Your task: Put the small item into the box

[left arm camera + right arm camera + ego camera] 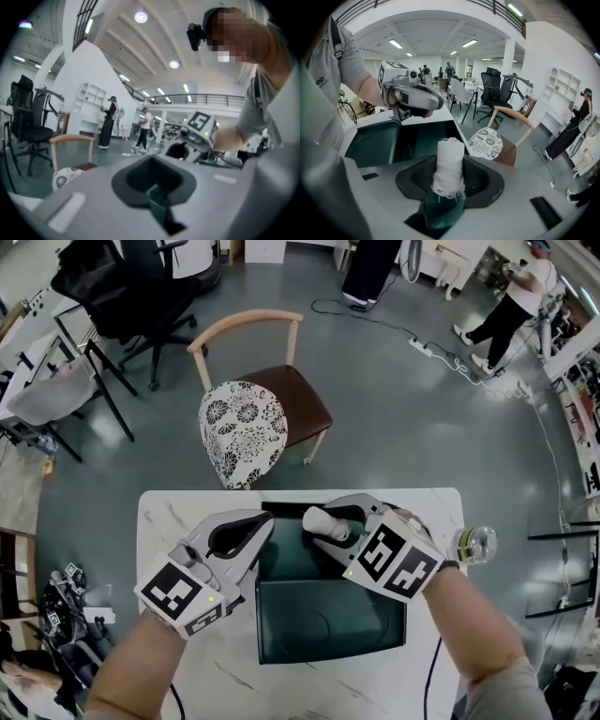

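Note:
A dark green box (286,559) lies open in the middle of the white marble table (169,512), its lid (328,624) flat toward me. My right gripper (339,526) is shut on a small white gauze roll (319,519) and holds it just above the box's far rim. In the right gripper view the roll (450,164) stands up out of the right gripper (446,199) over the box (422,136). My left gripper (264,524) is at the box's far left corner with its jaws together. I cannot tell whether it pinches the rim.
A wooden chair with a floral cushion (246,427) stands just beyond the table. A clear glass ball (475,543) sits at the table's right edge. Black office chairs (122,287) stand at the far left. A person (511,306) stands at the far right, near floor cables.

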Demonstrator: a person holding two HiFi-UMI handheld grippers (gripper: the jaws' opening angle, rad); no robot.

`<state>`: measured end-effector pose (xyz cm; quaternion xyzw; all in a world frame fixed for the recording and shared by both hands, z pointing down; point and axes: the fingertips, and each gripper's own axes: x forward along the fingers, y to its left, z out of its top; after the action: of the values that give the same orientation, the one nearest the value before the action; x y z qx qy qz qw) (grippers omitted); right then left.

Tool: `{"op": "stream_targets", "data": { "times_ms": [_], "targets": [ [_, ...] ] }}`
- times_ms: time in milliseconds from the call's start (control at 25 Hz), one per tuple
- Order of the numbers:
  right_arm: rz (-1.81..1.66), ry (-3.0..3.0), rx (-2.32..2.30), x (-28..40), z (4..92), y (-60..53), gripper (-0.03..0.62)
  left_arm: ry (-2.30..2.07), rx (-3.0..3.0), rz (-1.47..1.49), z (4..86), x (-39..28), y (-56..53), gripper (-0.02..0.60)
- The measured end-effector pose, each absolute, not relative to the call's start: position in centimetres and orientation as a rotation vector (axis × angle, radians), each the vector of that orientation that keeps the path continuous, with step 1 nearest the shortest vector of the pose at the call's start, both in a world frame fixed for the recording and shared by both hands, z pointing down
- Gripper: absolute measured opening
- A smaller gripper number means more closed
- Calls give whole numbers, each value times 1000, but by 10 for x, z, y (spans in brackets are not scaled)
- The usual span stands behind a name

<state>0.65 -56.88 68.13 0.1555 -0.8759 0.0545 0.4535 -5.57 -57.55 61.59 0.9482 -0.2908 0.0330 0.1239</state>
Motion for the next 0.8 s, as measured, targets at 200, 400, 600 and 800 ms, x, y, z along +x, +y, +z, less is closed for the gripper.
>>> {"op": "stream_targets", "data": {
  "times_ms": [200,400,600,800],
  "targets": [
    [98,-2116,389,11,686,-570,166,-841,2778,97,613,-53,-574,4],
    [94,-2116,389,9,687,-570,166,-838,2781,95,614,-51,-570,4],
    [70,-2099,384,6,690,-567,166,-838,2783,99,616,-52,-566,5],
    [67,-2091,392,5,692,-571,170,-830,2784,91,615,-52,-567,3]
  ]
}}
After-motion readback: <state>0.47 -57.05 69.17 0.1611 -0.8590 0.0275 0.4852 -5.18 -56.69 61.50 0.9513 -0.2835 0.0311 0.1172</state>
